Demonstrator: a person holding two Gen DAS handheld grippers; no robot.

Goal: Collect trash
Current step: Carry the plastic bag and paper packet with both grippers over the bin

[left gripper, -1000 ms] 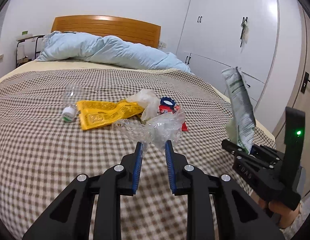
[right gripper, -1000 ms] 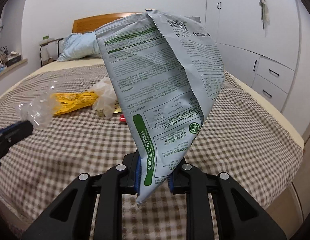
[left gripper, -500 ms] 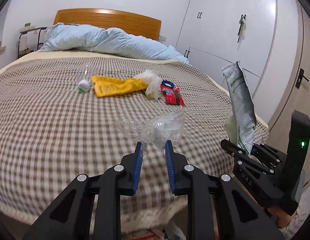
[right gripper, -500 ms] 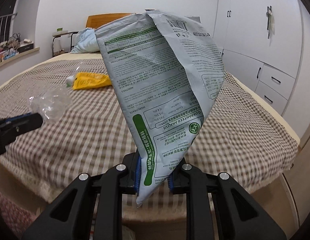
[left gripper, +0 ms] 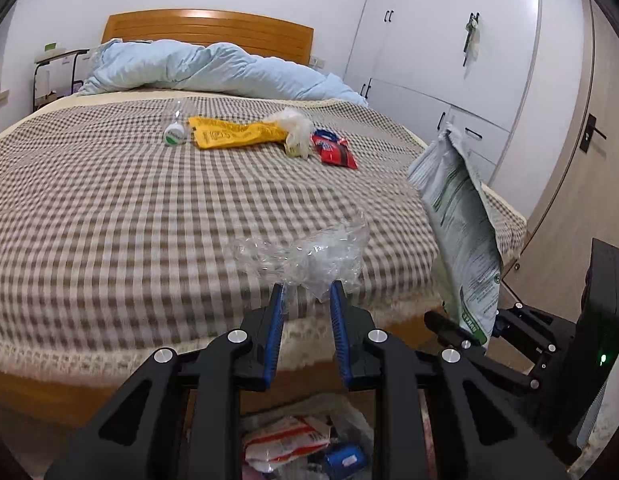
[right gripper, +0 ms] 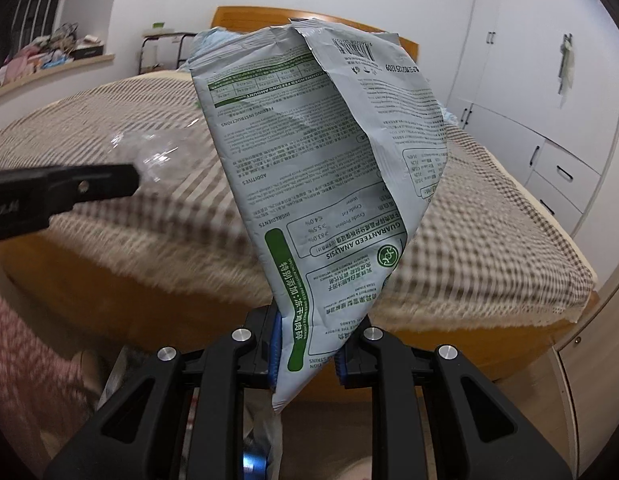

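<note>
My left gripper [left gripper: 307, 292] is shut on a crumpled clear plastic wrapper [left gripper: 309, 250], held off the foot edge of the bed. My right gripper [right gripper: 307, 320] is shut on a grey-green printed food pouch [right gripper: 321, 168], held upright; the pouch also shows in the left wrist view [left gripper: 457, 232]. On the checked bedspread [left gripper: 109, 208] lie a small bottle [left gripper: 174, 134], a yellow bag [left gripper: 233, 134], a white plastic bag [left gripper: 295, 128] and a red wrapper [left gripper: 335, 152]. A bin bag with trash [left gripper: 305, 444] sits on the floor below my left gripper.
A blue duvet [left gripper: 213, 70] lies by the wooden headboard [left gripper: 209, 28]. White wardrobes [left gripper: 449, 40] stand to the right of the bed. A cluttered shelf [right gripper: 49, 60] is at the far left. The bed's wooden side rail [right gripper: 129, 300] is close in front.
Both grippers have pulled back from the bed and dropped lower, past its foot edge. The floor trash bag has come into view below them. Both holds are unchanged.
</note>
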